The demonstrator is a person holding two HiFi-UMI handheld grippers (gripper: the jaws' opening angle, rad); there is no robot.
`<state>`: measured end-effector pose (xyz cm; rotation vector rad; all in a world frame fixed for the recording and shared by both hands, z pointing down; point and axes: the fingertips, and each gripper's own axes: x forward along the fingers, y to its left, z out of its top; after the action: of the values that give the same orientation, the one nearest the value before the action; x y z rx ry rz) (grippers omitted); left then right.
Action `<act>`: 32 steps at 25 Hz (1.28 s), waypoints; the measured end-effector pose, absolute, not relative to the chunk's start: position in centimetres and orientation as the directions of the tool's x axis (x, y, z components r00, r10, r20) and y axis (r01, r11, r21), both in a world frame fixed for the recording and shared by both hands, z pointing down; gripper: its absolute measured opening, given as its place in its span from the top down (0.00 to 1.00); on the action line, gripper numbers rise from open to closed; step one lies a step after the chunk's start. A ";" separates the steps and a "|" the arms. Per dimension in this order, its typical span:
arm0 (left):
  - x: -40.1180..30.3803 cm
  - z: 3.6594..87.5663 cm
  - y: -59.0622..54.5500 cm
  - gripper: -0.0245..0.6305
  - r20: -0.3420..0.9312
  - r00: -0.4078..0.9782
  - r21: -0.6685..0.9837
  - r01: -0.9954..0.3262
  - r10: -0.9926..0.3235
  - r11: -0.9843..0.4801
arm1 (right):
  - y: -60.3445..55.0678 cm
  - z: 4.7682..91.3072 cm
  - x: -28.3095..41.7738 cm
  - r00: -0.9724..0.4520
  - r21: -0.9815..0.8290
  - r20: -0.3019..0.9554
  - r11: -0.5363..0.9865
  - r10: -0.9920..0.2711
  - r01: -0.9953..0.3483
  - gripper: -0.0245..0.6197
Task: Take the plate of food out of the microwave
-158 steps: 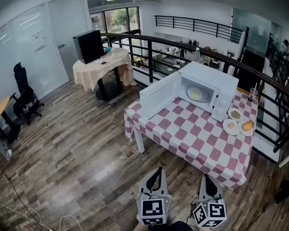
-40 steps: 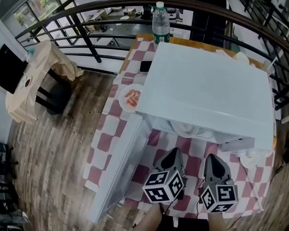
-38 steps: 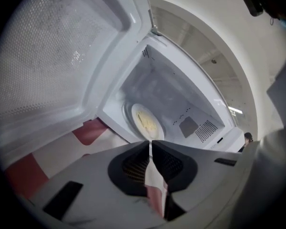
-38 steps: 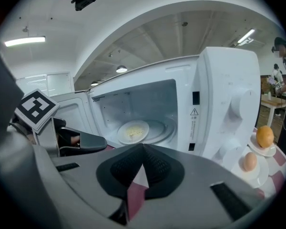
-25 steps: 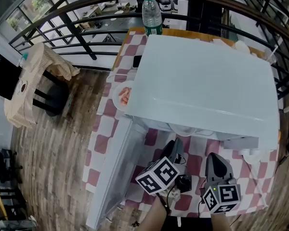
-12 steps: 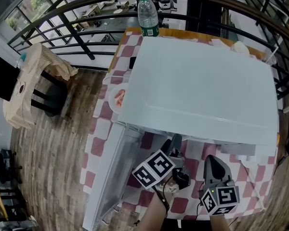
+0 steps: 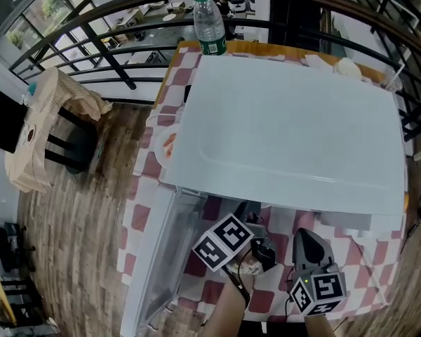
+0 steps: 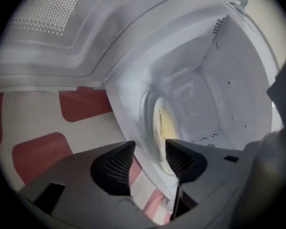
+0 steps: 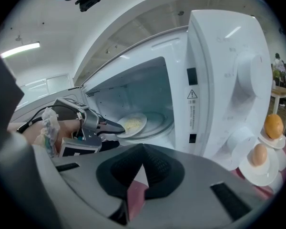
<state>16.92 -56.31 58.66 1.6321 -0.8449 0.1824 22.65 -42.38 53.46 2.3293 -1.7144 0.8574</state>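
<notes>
Sitting on the turntable (image 9: 158, 119) deep in the microwave (image 7: 288, 132), the plate of food (image 8: 164, 128) has not been lifted; a pale yellow heap lies on it. The left gripper (image 8: 148, 154) has gone forward since a second ago, when it hung over the tablecloth (image 7: 144, 188) in front of the oven, and its tips now reach into the open cavity at the plate's near rim. Its jaws, which spread wide during that approach, are just starting to close, and the rim shows in the gap between them, close to one pad (neither pad seems to press on it yet). I judge this to be the start of the pinch, so the plate is about to be gripped but is not yet held.

The right gripper (image 9: 142, 168) waits near the person, to the right of the left one and outside the oven, with its jaws pressed together on nothing. The door (image 7: 158, 258) stands swung out to the left, leaving the way out free. On the cloth to the right of the microwave sit small plates with an egg (image 9: 260, 154) and an orange fruit (image 9: 273, 126), so the plate of food is best set down away from them.
</notes>
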 end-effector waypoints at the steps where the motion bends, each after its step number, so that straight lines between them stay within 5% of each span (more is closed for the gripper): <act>1: 16.9 58.9 -56.3 0.61 0.555 0.721 0.792 -0.610 -0.415 0.000 | -42.4 53.5 22.6 0.193 -0.226 0.509 -0.347 -0.839 -0.910 0.97; 17: 16.9 59.2 -55.6 0.57 0.545 0.730 0.805 -0.594 -0.413 0.012 | -42.8 53.5 22.2 0.170 -0.238 0.508 -0.328 -0.844 -0.914 0.97; 32: 17.0 57.1 -54.9 0.88 0.468 0.787 0.852 -0.523 -0.401 -0.032 | -42.3 52.9 21.6 0.168 -0.242 0.494 -0.320 -0.853 -0.916 0.97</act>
<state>16.97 -54.91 57.13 1.6499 -0.7424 0.1137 21.59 -42.26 52.95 2.3129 -1.7614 0.8543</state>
